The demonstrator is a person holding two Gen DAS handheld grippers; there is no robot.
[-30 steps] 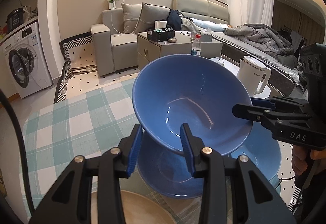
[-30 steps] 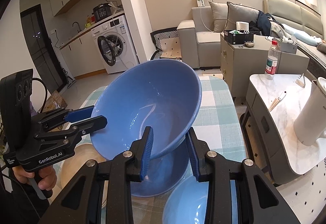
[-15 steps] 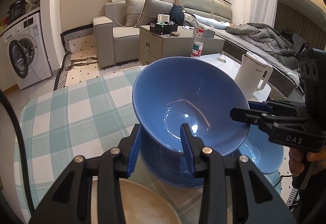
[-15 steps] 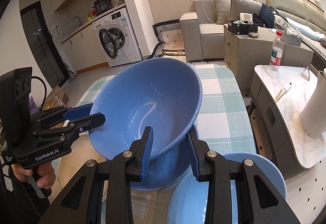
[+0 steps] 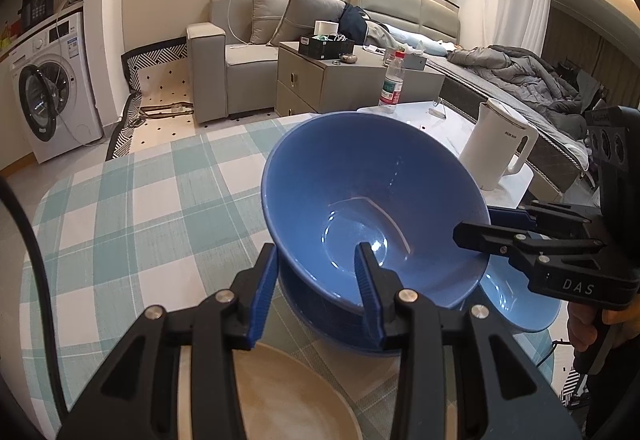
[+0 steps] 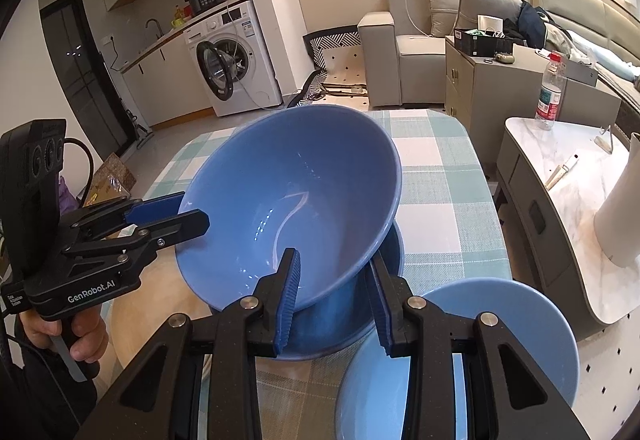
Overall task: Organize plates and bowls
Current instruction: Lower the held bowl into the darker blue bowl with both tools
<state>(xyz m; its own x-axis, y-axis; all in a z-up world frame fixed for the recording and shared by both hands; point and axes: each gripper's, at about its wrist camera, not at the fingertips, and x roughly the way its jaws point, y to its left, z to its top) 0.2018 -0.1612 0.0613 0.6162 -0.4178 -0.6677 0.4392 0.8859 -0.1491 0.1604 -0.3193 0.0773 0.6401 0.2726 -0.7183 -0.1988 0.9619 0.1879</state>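
With both rims pinched by the left gripper [image 5: 316, 280] and right gripper [image 6: 334, 292], the blue bowl [image 5: 372, 207] is best lowered level into what seems a second blue bowl [image 6: 360, 324] beneath.

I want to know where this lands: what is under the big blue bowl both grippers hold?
Under the big blue bowl sits a second, darker blue bowl on the checked tablecloth. Its inside is covered, so contents cannot be seen.
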